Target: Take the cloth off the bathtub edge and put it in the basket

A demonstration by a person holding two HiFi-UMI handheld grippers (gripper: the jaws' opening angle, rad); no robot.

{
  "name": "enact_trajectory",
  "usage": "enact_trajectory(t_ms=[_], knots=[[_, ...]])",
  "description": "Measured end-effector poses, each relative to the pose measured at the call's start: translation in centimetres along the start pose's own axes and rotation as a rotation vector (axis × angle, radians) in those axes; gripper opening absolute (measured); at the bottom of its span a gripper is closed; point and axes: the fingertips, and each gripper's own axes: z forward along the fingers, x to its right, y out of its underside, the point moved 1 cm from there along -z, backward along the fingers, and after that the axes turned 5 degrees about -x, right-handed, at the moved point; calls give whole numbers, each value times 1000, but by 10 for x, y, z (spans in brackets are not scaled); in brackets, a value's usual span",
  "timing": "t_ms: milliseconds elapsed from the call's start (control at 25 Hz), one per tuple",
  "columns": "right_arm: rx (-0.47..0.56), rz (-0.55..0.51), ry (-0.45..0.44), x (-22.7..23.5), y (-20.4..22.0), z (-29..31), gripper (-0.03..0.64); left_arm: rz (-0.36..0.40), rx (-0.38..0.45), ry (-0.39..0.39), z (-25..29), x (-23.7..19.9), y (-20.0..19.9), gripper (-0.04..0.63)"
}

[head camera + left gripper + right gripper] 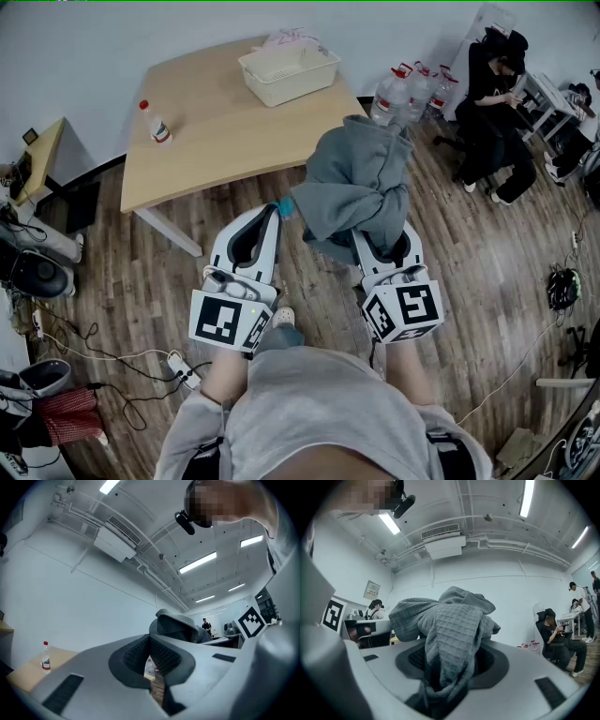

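A grey waffle-weave cloth [361, 192] hangs bunched in the air in front of me, with my right gripper [377, 234] shut on its lower folds. In the right gripper view the cloth [451, 620] fills the space between the jaws and hides the fingertips. My left gripper [273, 214] is held beside it on the left, shut with nothing in it. Its view shows the pads meeting and the cloth [177, 624] just beyond on the right. The cream slatted basket [281, 92] stands on the far end of a wooden table [211, 141], ahead of both grippers.
A small bottle [156, 123] with a red cap stands at the table's left edge. Several large water jugs [410, 90] sit on the floor right of the table. A seated person [494, 108] is at the far right. Cables and a power strip [180, 367] lie on the floor at my left.
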Motion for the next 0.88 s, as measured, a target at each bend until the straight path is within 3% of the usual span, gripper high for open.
enact_trajectory(t_ms=[880], knots=[[20,10,49,-21,-4,76,209,-4,17,55,34,-79,5,-3]])
